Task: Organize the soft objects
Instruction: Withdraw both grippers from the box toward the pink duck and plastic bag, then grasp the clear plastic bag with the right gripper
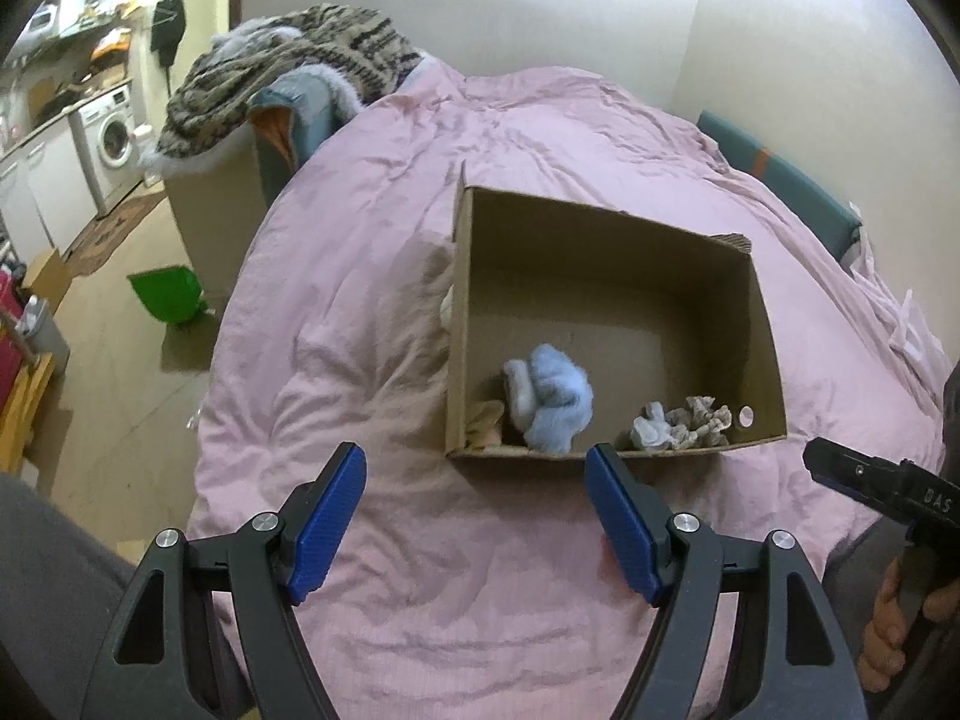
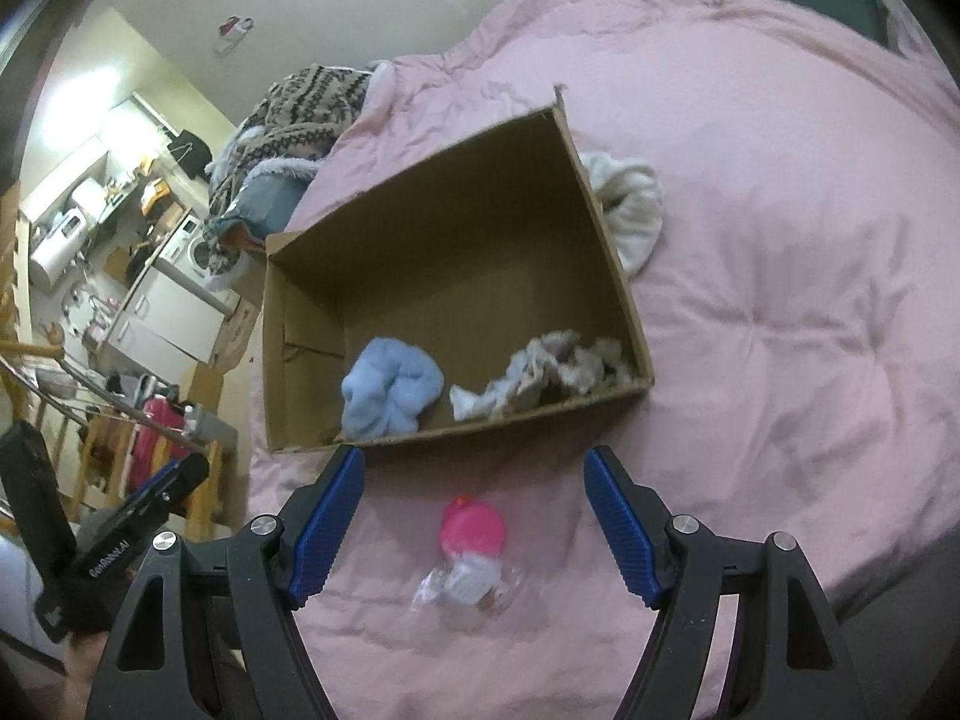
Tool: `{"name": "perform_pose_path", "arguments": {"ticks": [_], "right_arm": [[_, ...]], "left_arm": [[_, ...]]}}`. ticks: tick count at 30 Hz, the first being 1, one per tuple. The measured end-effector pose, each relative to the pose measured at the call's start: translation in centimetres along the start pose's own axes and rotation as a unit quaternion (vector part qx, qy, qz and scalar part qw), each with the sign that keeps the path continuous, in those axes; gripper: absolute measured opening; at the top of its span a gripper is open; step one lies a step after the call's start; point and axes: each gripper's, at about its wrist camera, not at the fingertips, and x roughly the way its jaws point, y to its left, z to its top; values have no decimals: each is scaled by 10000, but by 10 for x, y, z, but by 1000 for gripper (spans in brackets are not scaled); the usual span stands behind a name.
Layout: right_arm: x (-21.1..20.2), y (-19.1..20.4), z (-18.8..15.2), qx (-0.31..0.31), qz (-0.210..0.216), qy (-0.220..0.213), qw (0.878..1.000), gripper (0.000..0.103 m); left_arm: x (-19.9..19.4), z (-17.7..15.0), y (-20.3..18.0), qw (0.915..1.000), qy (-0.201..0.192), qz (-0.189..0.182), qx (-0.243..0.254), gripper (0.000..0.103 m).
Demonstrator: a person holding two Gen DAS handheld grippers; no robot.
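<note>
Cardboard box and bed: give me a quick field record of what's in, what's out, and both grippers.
box: open cardboard box on the pink duvet
inside box: light blue fluffy bundle; grey-beige fluffy bundle; small tan piece in the corner
outside box: white fluffy item against the box's outer wall; pink-topped item in clear wrap on the duvet
left gripper: open, empty, above the duvet short of the box
right gripper: open, empty, over the pink-topped item
</note>
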Motion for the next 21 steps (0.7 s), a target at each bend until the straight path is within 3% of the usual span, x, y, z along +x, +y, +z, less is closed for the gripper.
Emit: {"name": "perform_pose_path", "arguments": {"ticks": [3,6,12,19,20,21], "right_arm": [[11,-7,-3,216,269,347,9988,80],[30,-10,-8,332,272,829,9956,80],[89,0,-36,145,151,2151,9764,80],[121,23,-55,-756,-345,2585,9624,79],[123,24,-57,-825,-420,2611,9609,74],[123,25,-58,-883,-473,2630,9596,62]], "left_arm": [[4,-3,4,9999,80,69,-86,73],[12,-5,7,9995,200,154,-194,73],[27,-6,7,9986,408,127,-313,73],[35,-8,1,9984,518,96,-213,73],[36,-8,0,9983,533,88,-207,73],[36,-8,1,9983,544,80,-202,73]]}}
